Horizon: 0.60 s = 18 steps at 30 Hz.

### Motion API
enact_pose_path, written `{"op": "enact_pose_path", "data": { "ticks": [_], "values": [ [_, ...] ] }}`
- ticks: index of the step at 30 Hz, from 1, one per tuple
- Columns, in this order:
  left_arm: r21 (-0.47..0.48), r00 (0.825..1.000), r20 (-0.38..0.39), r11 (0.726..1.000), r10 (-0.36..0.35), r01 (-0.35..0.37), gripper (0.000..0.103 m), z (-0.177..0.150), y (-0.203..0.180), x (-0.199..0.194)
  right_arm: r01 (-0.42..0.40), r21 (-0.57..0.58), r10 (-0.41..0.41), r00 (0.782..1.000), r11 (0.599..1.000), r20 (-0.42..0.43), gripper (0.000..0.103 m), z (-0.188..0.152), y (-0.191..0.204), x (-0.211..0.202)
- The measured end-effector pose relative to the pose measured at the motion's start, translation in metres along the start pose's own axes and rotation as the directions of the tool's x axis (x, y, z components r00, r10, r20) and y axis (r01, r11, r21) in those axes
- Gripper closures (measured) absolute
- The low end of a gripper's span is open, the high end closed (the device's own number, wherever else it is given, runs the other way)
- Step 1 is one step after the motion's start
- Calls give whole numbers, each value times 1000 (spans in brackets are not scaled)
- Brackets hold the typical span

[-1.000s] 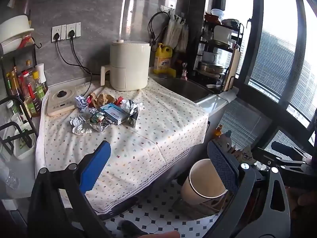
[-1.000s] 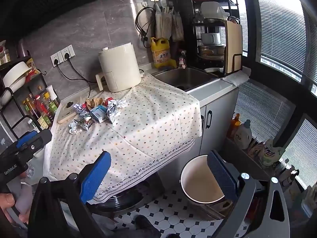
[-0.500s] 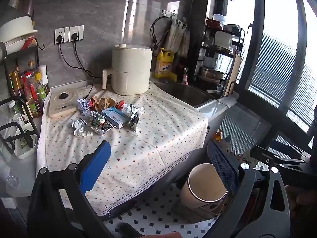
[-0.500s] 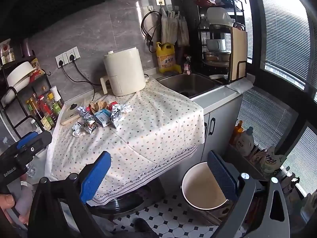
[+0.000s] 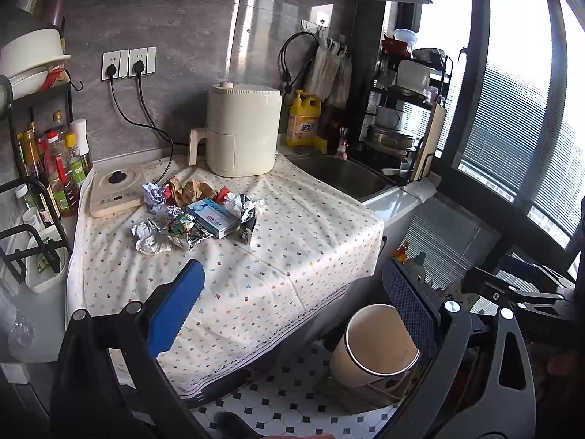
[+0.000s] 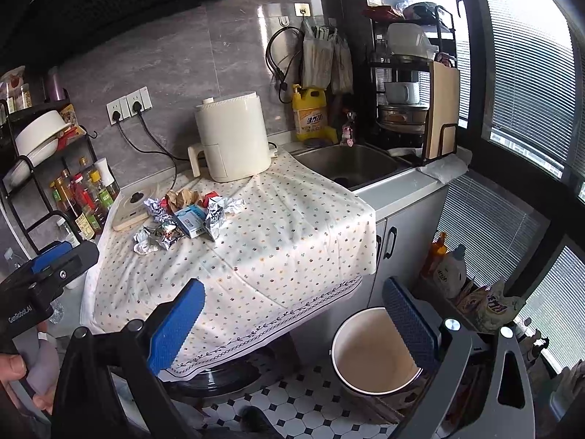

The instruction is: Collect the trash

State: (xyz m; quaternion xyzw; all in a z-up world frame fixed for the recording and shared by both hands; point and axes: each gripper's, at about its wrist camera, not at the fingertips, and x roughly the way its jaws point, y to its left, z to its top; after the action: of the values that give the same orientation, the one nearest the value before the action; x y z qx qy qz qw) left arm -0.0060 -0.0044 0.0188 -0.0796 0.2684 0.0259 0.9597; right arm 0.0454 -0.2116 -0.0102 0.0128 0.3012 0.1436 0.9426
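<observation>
Both views have edged nearer the worktop (image 5: 292,256). Left tool (image 5: 292,303) and right tool (image 6: 292,311) gape empty. Trash pile (image 5: 197,216) sits untouched centre-left; bin (image 6: 373,351), lower right, looks empty: nothing collected.

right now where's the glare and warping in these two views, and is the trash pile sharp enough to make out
Left wrist view: window blown out white, a bright streak on the wall, frame edges bowed by the fisheye; trash pile sharp, sunlit. Right wrist view: blinds bright but readable, same bowing, dark corners; pile smaller, still clear.
</observation>
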Motion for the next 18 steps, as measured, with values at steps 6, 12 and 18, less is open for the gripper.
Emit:
{"op": "enact_pose_path", "data": {
  "ticks": [6, 12, 18],
  "values": [
    [-2, 1000, 8, 1000, -5, 5, 6, 3, 3, 1, -7, 0, 7, 1000, 1000, 2, 8, 1, 0, -2],
    [-2, 1000, 10, 1000, -10, 10, 6, 8, -2, 5, 6, 6, -6, 1000, 1000, 6, 8, 2, -2, -2],
    [-3, 1000, 22, 1000, -19, 19, 6, 2, 8, 6, 10, 11, -10, 1000, 1000, 2, 8, 2, -3, 0]
  ]
}}
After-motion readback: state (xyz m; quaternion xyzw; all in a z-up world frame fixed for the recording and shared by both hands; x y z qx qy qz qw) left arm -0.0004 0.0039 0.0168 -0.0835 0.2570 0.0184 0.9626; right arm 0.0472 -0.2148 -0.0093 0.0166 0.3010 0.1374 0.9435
